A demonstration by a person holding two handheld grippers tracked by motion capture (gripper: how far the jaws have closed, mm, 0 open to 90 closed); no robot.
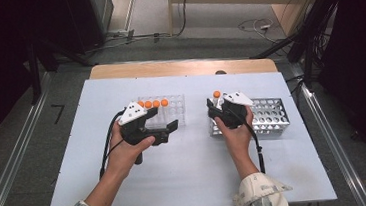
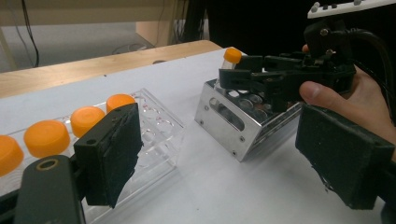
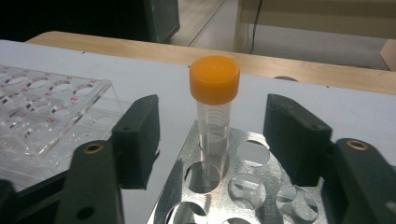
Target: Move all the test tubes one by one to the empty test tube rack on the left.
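1. The orange-capped tube (image 3: 214, 112) stands upright in a corner hole of the metal rack (image 3: 261, 186), on the right half of the white table (image 1: 187, 178), nearer its far edge than its near one.
2. In the right gripper view the tube rises between the two black jaws of the right gripper (image 3: 212, 140), with a clear gap on either side; neither pad (image 3: 289, 135) touches the clear wall of the tube.
3. The right gripper's jaws stand apart around the tube, not clamped on it.
4. Seen from the high view, the right gripper (image 1: 220, 106) sits at the left end of the metal rack (image 1: 270, 118), with the tube's orange cap (image 1: 216, 94) showing just beyond it.
5. In the left gripper view the right gripper's jaws reach in level at the tube's upper part, just under the cap (image 2: 232, 55), above the rack's near corner (image 2: 233, 126).
6. The left gripper (image 1: 165, 128) is held over the middle of the table, its jaws wide apart with nothing between them.
7. Just beside it, toward the far edge, stands the clear plastic rack (image 1: 171, 109), carrying a row of orange-capped tubes (image 1: 152, 104) along its far side.
8. The two racks stand well apart, side by side, with bare white table between them.
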